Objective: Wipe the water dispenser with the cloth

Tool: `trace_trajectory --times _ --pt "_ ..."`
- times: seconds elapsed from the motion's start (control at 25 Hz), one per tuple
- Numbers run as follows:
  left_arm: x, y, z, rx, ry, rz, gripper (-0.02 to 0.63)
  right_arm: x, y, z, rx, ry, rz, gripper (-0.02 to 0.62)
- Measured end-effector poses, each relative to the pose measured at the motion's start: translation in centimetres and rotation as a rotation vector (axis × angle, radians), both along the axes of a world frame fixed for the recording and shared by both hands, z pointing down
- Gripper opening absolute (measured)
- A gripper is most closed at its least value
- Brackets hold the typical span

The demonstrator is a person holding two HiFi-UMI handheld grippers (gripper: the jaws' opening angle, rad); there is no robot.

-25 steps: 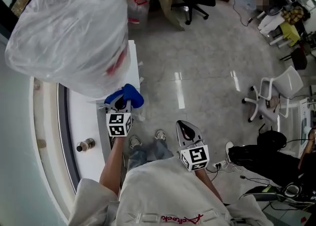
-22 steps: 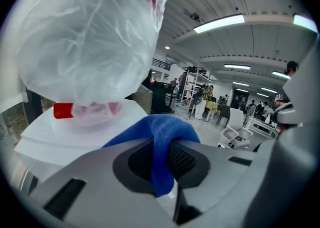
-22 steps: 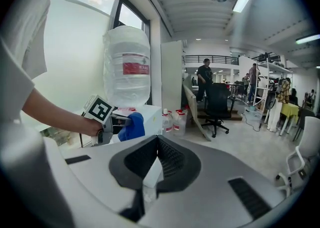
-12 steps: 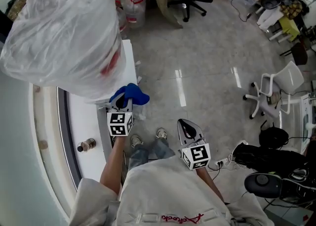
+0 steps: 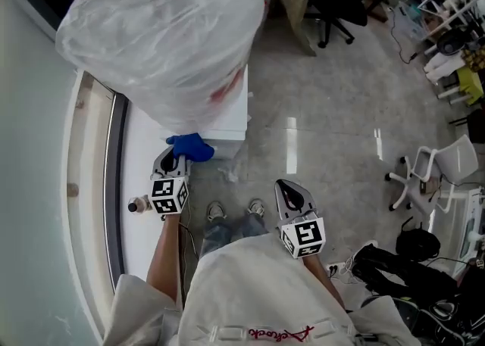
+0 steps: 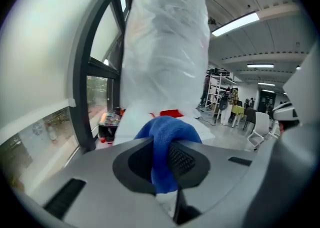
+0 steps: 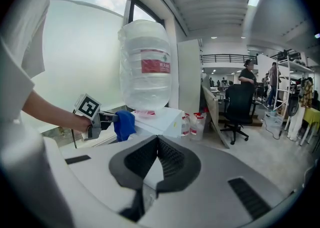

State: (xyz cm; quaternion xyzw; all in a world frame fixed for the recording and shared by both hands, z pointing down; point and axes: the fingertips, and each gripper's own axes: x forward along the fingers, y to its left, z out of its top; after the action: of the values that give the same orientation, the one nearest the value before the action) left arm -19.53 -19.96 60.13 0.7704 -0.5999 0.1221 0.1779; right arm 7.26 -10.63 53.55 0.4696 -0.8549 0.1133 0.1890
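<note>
— Two grippers in the head view. What is the left one doing?

— The left gripper (image 5: 171, 161) sits at about 9 o'clock from the picture's middle. Its jaws are clamped on a bunched blue cloth (image 5: 191, 146), and the cloth bulges out past the tips toward 1 o'clock.

— And where is that cloth against the machine?

— It is at the near left corner of the white box-shaped water dispenser (image 5: 226, 123), which lies at 1 o'clock from the gripper. I cannot tell whether the cloth presses on the corner or only sits just beside it. Above the dispenser, at 12 o'clock, stands a big water bottle (image 7: 145, 62) wrapped in a clear plastic bag (image 5: 167, 26).

— The other one?

— The right gripper (image 5: 286, 188) hangs at 5 o'clock from the cloth, well apart from the dispenser, over the person's shoes. Its own view shows the two jaws meeting at the tips with nothing between them.

— Anything further right?

— A glossy grey floor (image 5: 326, 110), and at 3 o'clock a white swivel chair (image 5: 424, 170).
</note>
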Motion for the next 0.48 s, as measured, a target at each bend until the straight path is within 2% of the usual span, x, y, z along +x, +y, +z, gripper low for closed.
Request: trace_trajectory --times 0.12,0.32,0.4,0.48 --pt "-6.1 0.8 0.2 -0.006 -0.016 -0.100 0.049 -0.9 -0.1 0.2 -0.004 0.001 -0.025 0.015" --pt "-14.1 1.7 0.0 -0.023 -0.067 -0.222 0.049 -0.4 0.3 0.3 -0.013 0.008 -0.028 0.015" --pt "-16.8 1.4 0.3 -0.027 -0.073 -0.257 0.049 -0.5 0.2 0.6 -0.018 0.013 -0.022 0.015" --pt "-17.8 1.0 0.5 -0.029 -0.086 -0.267 0.049 -0.4 0.2 0.7 -0.020 0.018 -0.013 0.015"
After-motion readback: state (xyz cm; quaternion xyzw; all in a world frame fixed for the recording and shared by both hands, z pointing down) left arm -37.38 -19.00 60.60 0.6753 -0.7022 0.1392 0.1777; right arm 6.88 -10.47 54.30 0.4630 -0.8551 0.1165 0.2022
